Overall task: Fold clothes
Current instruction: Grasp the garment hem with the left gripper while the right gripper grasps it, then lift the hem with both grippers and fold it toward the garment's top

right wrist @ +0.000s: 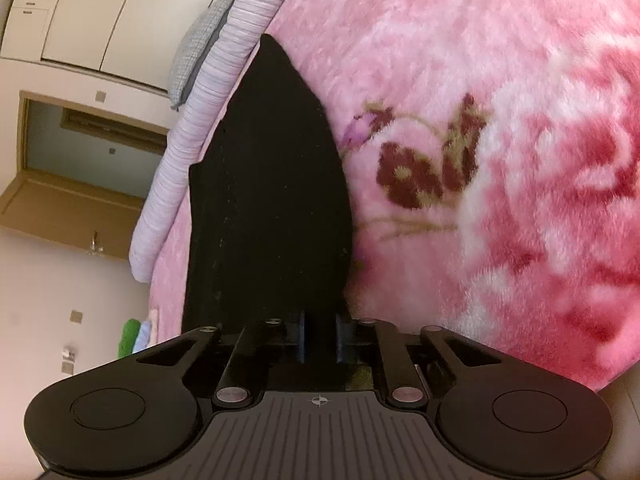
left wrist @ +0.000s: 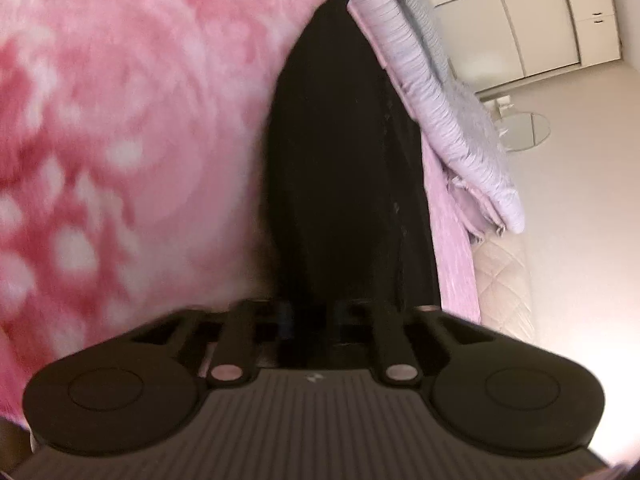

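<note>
On pink blanket (right wrist: 460, 60), black garment (right wrist: 272, 200) stretches away lengthwise.

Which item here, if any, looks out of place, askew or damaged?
Nothing stands out. The black garment lies on the pink floral blanket, with the left hand-held gripper and right hand-held gripper each closed on an end. Pale lint specks on it are the only blemish.

I saw left gripper (left wrist: 308, 320): black, ribbed grey deck, round side discs, silver pins | right gripper (right wrist: 320, 338): same build, crosshair mark at 12 o'clock
</note>
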{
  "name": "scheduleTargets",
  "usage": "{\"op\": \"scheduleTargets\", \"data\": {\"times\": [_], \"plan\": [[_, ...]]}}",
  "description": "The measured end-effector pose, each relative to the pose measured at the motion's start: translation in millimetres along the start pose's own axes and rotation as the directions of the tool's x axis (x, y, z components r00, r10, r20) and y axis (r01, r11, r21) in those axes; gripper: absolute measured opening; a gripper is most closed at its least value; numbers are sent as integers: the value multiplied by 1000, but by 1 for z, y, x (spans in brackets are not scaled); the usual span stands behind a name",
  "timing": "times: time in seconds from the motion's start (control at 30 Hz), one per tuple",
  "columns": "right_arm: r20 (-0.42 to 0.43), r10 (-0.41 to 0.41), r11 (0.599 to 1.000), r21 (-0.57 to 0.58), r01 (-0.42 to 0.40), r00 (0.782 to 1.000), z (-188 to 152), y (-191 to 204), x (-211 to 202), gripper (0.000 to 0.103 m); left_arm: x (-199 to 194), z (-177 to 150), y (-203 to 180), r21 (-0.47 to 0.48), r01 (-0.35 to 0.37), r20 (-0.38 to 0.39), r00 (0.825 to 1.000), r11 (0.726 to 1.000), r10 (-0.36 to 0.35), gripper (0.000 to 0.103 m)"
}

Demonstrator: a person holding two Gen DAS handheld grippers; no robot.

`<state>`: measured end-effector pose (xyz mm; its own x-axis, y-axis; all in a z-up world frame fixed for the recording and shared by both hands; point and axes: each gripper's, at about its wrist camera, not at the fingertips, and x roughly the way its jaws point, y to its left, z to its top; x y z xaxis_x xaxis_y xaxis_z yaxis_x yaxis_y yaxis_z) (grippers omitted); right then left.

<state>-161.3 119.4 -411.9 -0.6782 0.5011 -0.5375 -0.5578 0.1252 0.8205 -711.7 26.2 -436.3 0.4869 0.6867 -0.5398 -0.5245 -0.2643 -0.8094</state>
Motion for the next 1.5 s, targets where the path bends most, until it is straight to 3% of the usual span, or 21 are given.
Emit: {"op": "scheduleTargets", "data": {"times": [0.1,0.2,0.3,0.43,0.73,0.87,1.07,1.17,1.3,1.4,1.43,1.5], "plan": [[21,26,1000,15,-27,999,2,7,-8,9,-11,4,-8,25,29,39,999,999,-30,7],[61,71,997,-26,-69,996,2,26,-27,8,-30,5,-34,147,40,80,995,988,-52,7],[81,96,995,-48,-93,992,-6,39,-45,8,-47,2,-49,210,42,99,993,977,-64,7],[74,95,995,-46,-92,993,-27,45,-60,8,-74,-21,-38,198,40,94,994,979,-60,7],[-21,25,1000,-2,-25,999,-120,17,-117,8,-155,-102,8,130,10,18,1000,991,-13,7],[-38,20,1000,-19,-21,999,-134,26,-136,8,-177,-108,2,142,29,3,1000,989,-30,7],[-2,76,986,-150,-76,997,-103,78,-148,9,-179,-67,-50,240,129,29,990,962,-140,8],[26,114,972,-207,-106,993,-68,109,-140,9,-150,-20,-75,248,137,52,987,959,-154,8],[89,136,968,-225,-114,987,-10,145,-99,10,-107,47,-107,252,141,83,983,957,-167,9],[126,106,980,-178,-83,986,41,155,-47,17,-56,96,-116,236,67,79,993,969,-88,13],[135,76,986,-156,-54,988,54,153,-32,29,-39,109,-116,228,20,75,996,973,-38,15],[172,6,990,-142,19,985,70,148,-14,38,-29,115,-108,244,-28,74,997,969,11,18]]}}
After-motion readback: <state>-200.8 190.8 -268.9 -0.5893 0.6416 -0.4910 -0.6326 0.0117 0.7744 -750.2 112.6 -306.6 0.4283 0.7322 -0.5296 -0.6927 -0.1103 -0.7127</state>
